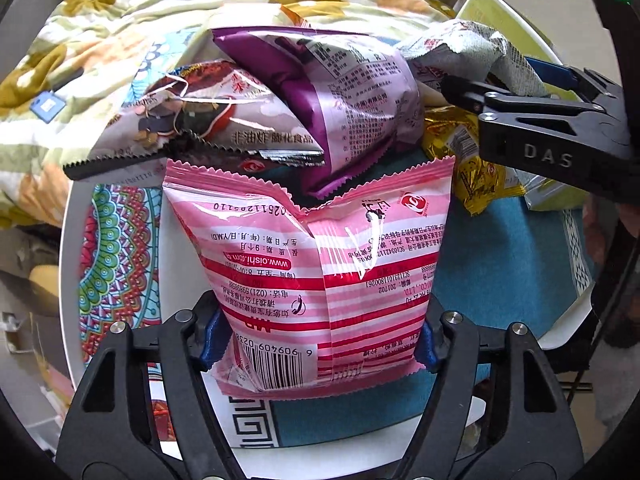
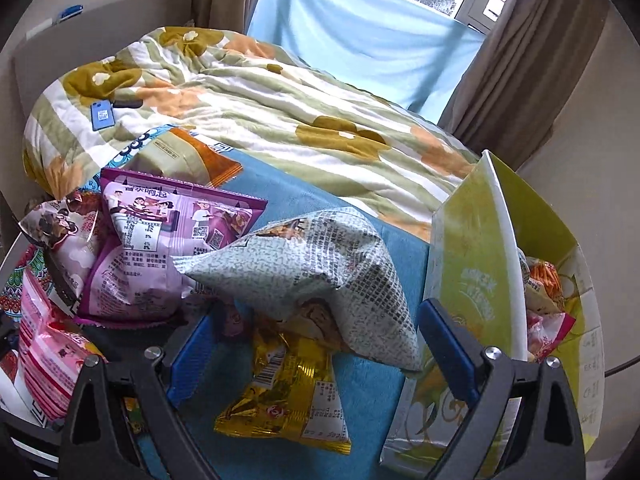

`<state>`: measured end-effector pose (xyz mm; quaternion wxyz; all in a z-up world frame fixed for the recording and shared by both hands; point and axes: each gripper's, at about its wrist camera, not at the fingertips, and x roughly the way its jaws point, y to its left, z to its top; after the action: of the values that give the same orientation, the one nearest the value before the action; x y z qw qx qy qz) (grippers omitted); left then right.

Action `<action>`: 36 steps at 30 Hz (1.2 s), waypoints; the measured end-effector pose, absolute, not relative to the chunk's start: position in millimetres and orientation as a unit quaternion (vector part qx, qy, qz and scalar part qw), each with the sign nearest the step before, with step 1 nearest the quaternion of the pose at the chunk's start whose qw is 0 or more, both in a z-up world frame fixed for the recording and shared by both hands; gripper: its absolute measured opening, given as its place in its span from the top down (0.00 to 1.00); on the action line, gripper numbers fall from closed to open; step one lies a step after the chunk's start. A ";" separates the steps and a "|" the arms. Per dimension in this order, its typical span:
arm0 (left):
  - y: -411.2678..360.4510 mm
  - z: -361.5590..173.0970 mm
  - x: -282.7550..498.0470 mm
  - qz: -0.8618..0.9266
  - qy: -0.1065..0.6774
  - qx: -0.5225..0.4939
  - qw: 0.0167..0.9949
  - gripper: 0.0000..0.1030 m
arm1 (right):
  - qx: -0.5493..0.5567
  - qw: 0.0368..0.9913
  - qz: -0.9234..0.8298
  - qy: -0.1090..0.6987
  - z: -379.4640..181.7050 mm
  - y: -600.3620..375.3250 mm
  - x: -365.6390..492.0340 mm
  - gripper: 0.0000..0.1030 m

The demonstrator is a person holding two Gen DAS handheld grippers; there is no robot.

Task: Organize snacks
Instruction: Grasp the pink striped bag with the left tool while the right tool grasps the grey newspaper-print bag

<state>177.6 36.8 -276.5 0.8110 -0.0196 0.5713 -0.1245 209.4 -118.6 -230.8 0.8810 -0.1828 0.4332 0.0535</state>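
- Left gripper: jaws clamped on pink striped snack bag, blue pads pressing both sides near its barcode end; back of bag up, print upside down, crimped edges, glossy.
- Pink bag held over near edge of white round table, partly over mandala-pattern cloth and teal mat.
- Behind pink bag: grey cartoon-print bag with serrated black edge, purple bag leaning on top of it, puffed, text side showing.
- Gold foil bag flat on teal mat, between right fingers, not touched.
- Right gripper: jaws wide open, nothing held; grey newsprint-pattern bag slumped just ahead, its corner hanging between the fingers.
- Right edge of table: yellow-green carton, flap up, orange and pink packets inside.
- Beyond table: bed with green-striped floral quilt, blue phone-like item on it, light blue curtain panel, brown drapes, window top right.
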 end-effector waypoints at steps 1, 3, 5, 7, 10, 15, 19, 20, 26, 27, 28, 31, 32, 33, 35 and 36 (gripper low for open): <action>36.4 -276.0 178.1 -0.125 0.570 -0.017 0.812 0.33 | -0.185 0.880 0.054 0.434 -231.7 -118.2 209.8 0.07; 37.7 -274.4 178.8 -0.126 0.568 -0.015 0.813 0.33 | -0.187 0.878 0.056 0.437 -233.4 -117.1 214.9 0.07; 38.2 -273.7 178.2 -0.127 0.569 -0.017 0.813 0.33 | -0.182 0.877 0.056 0.441 -234.8 -117.5 219.8 0.07; 39.1 -272.1 177.5 -0.128 0.569 -0.017 0.812 0.33 | -0.177 0.877 0.055 0.444 -235.9 -118.9 223.1 0.07; 38.7 -272.1 173.4 -0.128 0.569 -0.018 0.812 0.33 | -0.167 0.877 0.059 0.446 -237.1 -120.8 226.8 0.07; 33.6 -269.5 162.5 -0.126 0.568 -0.018 0.813 0.33 | -0.158 0.880 0.068 0.444 -238.5 -124.5 226.9 0.26; 33.3 -268.4 160.5 -0.124 0.565 -0.020 0.815 0.33 | -0.154 0.882 0.064 0.440 -237.2 -127.7 224.7 0.37; 33.0 -267.5 159.7 -0.123 0.564 -0.020 0.816 0.33 | -0.152 0.883 0.063 0.440 -237.1 -129.1 224.3 0.41; 32.6 -256.1 153.8 -0.119 0.553 -0.019 0.824 0.33 | -0.136 0.892 0.055 0.428 -231.6 -134.5 219.2 0.43; 32.4 -253.0 152.5 -0.118 0.551 -0.019 0.826 0.33 | -0.131 0.894 0.055 0.426 -228.8 -135.5 217.6 0.43; 32.0 -249.2 151.6 -0.117 0.548 -0.018 0.828 0.33 | -0.128 0.895 0.055 0.424 -225.8 -136.3 216.1 0.43; 29.6 -234.2 148.4 -0.114 0.536 -0.017 0.836 0.33 | -0.119 0.899 0.057 0.417 -213.9 -137.8 210.7 0.43; 28.5 -228.5 146.9 -0.114 0.531 -0.016 0.839 0.33 | -0.116 0.901 0.058 0.414 -209.0 -138.1 208.5 0.43; 27.5 -222.7 145.8 -0.113 0.527 -0.015 0.842 0.33 | -0.114 0.903 0.059 0.410 -204.2 -138.4 205.6 0.43; 25.4 -210.4 144.4 -0.111 0.518 -0.014 0.848 0.33 | -0.109 0.906 0.063 0.404 -193.0 -139.3 200.3 0.43; 24.6 -204.3 143.5 -0.111 0.513 -0.014 0.851 0.33 | -0.106 0.908 0.063 0.401 -187.5 -139.8 197.4 0.43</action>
<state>143.5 24.6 -204.3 0.8512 -0.0136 0.5129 -0.1106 197.4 -139.8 -187.5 0.9077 -0.1064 0.4010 0.0632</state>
